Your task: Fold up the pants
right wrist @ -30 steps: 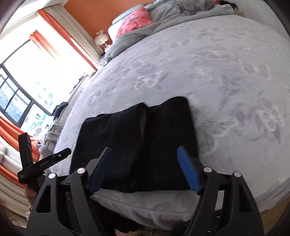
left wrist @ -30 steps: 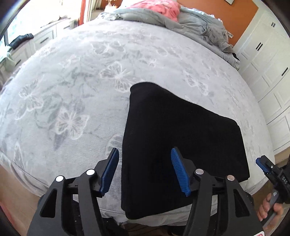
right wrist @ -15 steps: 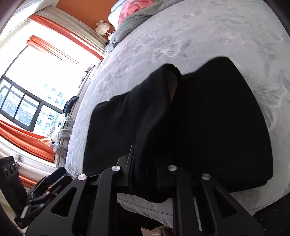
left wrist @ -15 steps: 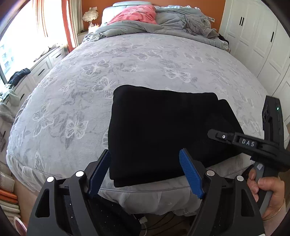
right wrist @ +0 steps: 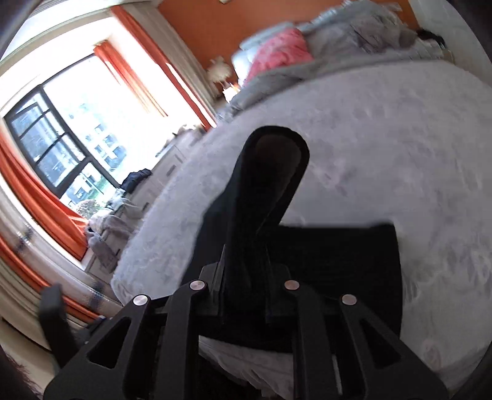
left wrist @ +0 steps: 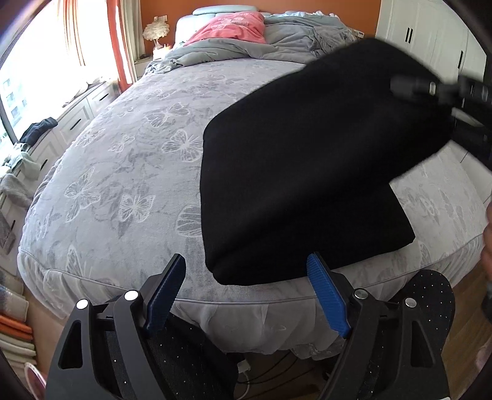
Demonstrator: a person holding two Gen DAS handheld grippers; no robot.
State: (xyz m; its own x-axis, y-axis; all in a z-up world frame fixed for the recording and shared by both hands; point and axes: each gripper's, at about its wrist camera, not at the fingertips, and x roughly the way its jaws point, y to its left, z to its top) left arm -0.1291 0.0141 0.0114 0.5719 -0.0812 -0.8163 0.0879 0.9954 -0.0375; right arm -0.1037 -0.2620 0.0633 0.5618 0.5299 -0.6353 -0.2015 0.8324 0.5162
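- While the right gripper (right wrist: 243, 295) is clamped on a lifted edge of the black pants (left wrist: 295, 184), its jaws are drawn together on the cloth, which rises from them as a curled flap in the right wrist view.
- The left gripper (left wrist: 246, 289) is held with jaws apart and empty, just short of the near edge of the pants, at the foot of the bed (left wrist: 123, 172).
- The pants are recorded as a folded black rectangle lying at the near edge of the bed; the right-hand portion is raised off the surface and tilted, the rest lies flat.
- In the left wrist view the long axis of the garment is judged to run left to right across the jaws; the raised end lies to the right, the flat end directly ahead of the left gripper.
- The coming move is judged to turn on carrying the raised end leftward over the flat end; the right gripper is already on the cloth, the left is nearer the flat end.
- A crumpled grey duvet (left wrist: 276, 40) and a pink item (left wrist: 230, 29) are noted at the far end of the bed, well apart from the pants.
- White wardrobe doors (left wrist: 424, 34) are noted to the right, orange curtains (left wrist: 120, 40) and a window to the left.
- Nothing is seen lying on the bed in the path of the fold.
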